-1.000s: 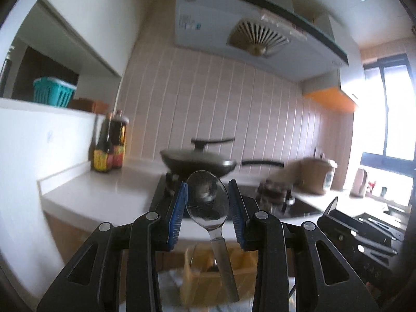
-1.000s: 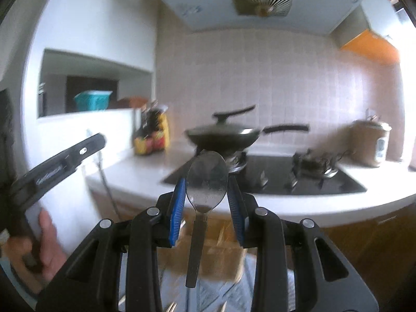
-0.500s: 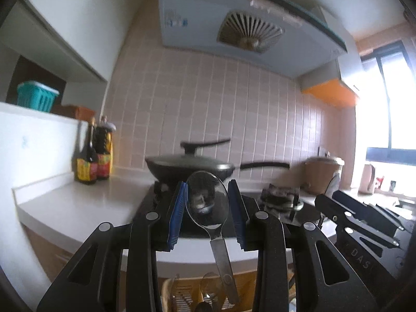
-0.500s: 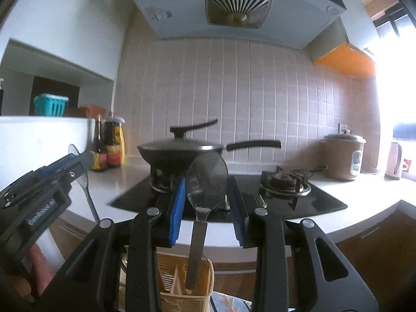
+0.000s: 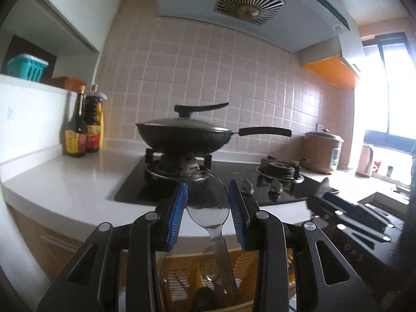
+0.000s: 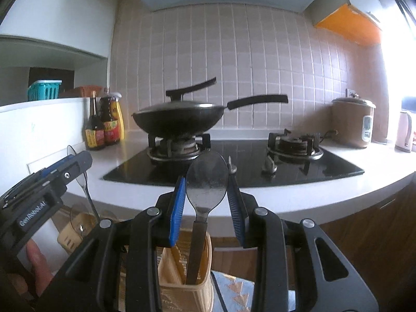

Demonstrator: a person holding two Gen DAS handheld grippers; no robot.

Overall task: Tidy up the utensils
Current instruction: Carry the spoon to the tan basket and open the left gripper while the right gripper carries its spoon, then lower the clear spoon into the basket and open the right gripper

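A home kitchen is shown. Ahead of the grippers a black gas hob (image 6: 234, 161) is set into a white counter (image 5: 65, 189), with a lidded wok (image 5: 182, 137) on its left burner. Above, a range hood (image 5: 247, 7) is mounted against a pink-tiled wall (image 6: 234, 65). Off to the left, sauce bottles (image 5: 83, 127) are stood on the counter — off to the right, a rice cooker (image 6: 352, 122) and a kettle (image 5: 365, 161) by a bright window (image 5: 395, 91).
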